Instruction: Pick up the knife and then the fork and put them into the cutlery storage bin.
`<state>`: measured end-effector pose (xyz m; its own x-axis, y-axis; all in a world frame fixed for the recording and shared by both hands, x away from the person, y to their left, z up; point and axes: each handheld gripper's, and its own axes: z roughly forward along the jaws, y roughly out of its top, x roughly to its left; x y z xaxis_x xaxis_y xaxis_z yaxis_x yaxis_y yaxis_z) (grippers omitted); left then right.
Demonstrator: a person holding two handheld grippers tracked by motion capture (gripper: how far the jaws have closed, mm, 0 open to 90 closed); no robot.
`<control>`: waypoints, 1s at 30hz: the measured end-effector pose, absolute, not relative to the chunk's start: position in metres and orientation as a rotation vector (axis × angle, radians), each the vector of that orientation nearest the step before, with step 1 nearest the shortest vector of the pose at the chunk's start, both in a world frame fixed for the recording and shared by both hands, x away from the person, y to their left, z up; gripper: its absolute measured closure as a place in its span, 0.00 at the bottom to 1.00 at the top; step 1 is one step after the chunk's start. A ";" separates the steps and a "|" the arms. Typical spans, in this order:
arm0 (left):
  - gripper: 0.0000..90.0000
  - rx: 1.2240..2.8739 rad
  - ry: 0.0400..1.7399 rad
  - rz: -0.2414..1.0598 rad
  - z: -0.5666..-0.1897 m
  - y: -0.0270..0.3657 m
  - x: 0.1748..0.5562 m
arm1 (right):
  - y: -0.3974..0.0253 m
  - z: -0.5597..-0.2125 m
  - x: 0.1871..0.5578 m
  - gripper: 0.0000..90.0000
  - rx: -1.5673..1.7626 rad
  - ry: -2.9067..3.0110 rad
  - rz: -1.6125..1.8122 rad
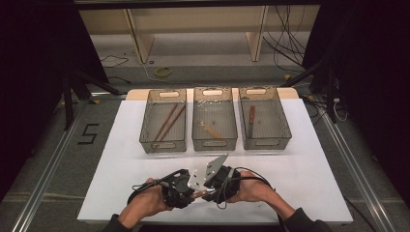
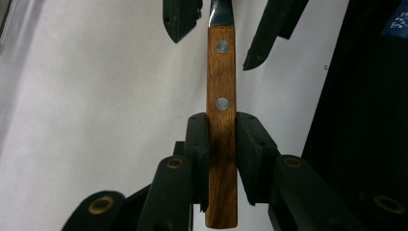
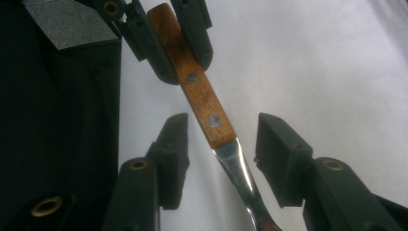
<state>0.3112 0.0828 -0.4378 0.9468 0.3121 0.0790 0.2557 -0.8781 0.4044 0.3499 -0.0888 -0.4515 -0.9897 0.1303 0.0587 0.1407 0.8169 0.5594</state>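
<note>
Left gripper point(image 2: 222, 144) clamped on wooden-handled utensil point(image 2: 221, 120) near the white worktop's point(image 1: 309, 169) front edge, right gripper point(image 3: 221, 159) spread wide around its metal neck, handle rivets plain in both gripper views

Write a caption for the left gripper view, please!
Left gripper clamps a wooden-handled utensil above the white table.

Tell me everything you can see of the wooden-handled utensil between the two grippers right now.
The wooden-handled utensil has a reddish-brown, grained handle with two round metal rivets and a shiny metal shank leaving one end; its working end is out of frame. The left gripper is shut on the handle's butt half, pads pressing both sides. The right gripper stands open around the shank where it meets the wood, not touching. It is held over the white table.
</note>
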 end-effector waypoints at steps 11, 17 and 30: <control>0.84 2.721 0.332 0.187 -0.438 0.081 0.310 | -0.087 -0.456 0.345 0.78 -0.158 -2.979 -0.896; 0.82 2.722 0.292 0.189 -0.440 0.082 0.310 | -0.087 -0.456 0.343 0.83 -0.100 -2.970 -0.867; 0.75 2.669 0.346 0.208 -0.440 0.083 0.312 | -0.085 -0.456 0.342 0.87 -0.135 -2.961 -0.828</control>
<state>0.3122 0.0834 -0.4400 0.9574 0.2742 0.0904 0.2083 -0.8727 0.4416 0.3421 -0.0854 -0.4557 -0.9941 0.0673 0.0852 0.1018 0.8514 0.5146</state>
